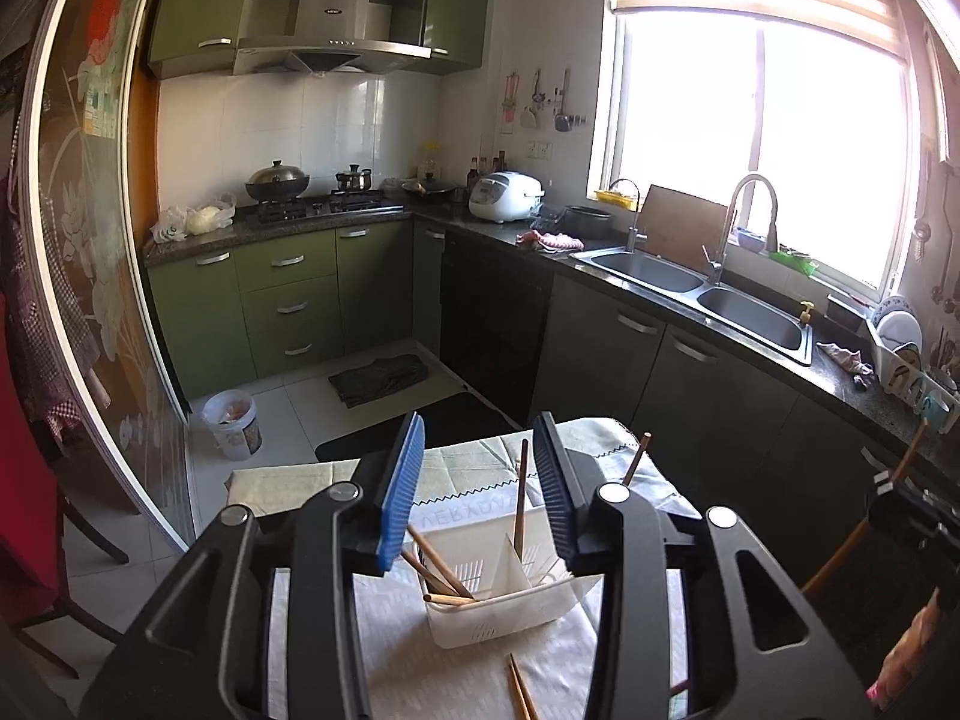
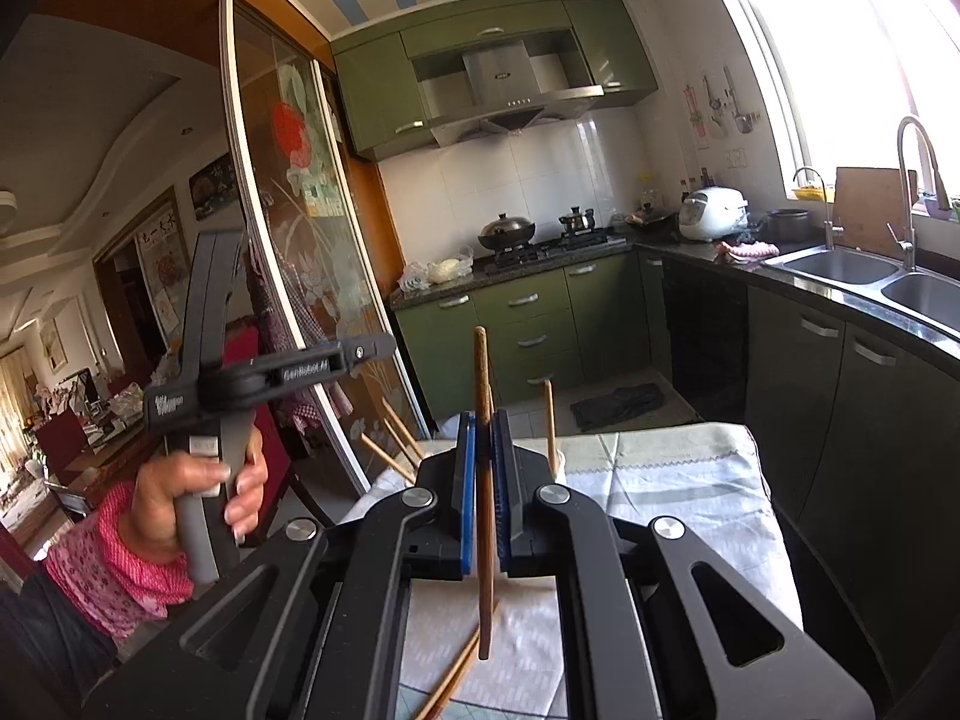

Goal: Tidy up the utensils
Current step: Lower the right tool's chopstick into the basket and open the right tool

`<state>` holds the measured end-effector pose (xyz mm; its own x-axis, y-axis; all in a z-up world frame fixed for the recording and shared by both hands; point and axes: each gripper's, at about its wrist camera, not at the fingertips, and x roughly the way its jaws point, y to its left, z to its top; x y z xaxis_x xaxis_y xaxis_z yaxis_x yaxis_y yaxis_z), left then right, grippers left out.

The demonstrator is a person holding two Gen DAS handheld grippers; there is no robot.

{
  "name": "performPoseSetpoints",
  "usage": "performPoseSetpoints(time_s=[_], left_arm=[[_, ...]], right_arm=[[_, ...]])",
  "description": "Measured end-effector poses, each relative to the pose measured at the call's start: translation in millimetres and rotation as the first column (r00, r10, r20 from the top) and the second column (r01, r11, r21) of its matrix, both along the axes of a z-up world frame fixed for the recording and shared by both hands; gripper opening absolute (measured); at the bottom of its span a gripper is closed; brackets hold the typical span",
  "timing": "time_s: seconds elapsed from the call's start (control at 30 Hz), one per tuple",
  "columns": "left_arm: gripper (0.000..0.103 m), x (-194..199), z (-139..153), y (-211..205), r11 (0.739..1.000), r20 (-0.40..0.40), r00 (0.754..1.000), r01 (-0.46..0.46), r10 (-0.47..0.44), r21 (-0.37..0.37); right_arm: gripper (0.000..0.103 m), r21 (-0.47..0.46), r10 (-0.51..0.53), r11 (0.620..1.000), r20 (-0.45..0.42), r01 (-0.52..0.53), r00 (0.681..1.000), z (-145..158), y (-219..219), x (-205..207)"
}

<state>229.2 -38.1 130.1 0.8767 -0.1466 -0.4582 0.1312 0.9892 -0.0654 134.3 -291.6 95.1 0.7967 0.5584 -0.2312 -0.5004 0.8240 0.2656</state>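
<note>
white holder [image 1: 510,606] with five chopsticks, left gripper [image 1: 480,492] apart, right gripper [image 2: 483,468] clamped on one chopstick [image 2: 482,480]

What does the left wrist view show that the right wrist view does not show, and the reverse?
Only the left wrist view: the white utensil basket holding chopsticks, seen between the open left gripper.
Only the right wrist view: the right gripper shut on an upright brown chopstick, and the hand holding the left tool.
Both: the sink, the loose chopsticks on the cloth.

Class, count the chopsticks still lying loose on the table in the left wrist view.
2: a pair of chopsticks lies side by side on the cloth just in front of the white basket. The gripper bodies may hide others.
</note>
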Motion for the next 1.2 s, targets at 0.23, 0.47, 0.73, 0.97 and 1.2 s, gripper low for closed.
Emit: performPoseSetpoints(time_s=[0.23,0.47,0.73,0.97,1.2], left_arm=[[0.053,-49.9,4.7,12.4,1.000,0.041,0.999,0.012,-0.012,0.003],[0.060,-81.1,-16.5,27.6,1.000,-0.025,1.000,0.019,-0.019,0.000],[0.070,-78.7,-63.3,40.5,1.000,-0.217,0.976,0.022,-0.025,-0.013],[0.070,-47.5,-122.9,18.8,0.997,-0.436,0.897,0.051,-0.072,-0.061],[0.052,-8.2,-207.0,-16.6,0.998,-0.655,0.753,0.061,-0.065,-0.030]], right_arm=[[0.006,0.042,-0.100,0.995,0.139,0.095,0.985,47.8,24.4,36.8],[0.006,-0.078,-0.147,0.986,0.054,0.151,0.988,27.5,64.3,112.8],[0.011,-0.148,-0.099,0.985,-0.087,0.086,0.991,-27.7,86.2,150.9],[0.031,-0.085,-0.100,0.991,0.006,0.100,0.995,-16.4,56.0,85.1],[0.032,-0.077,-0.125,0.989,-0.014,0.124,0.992,-46.5,3.2,14.9]])
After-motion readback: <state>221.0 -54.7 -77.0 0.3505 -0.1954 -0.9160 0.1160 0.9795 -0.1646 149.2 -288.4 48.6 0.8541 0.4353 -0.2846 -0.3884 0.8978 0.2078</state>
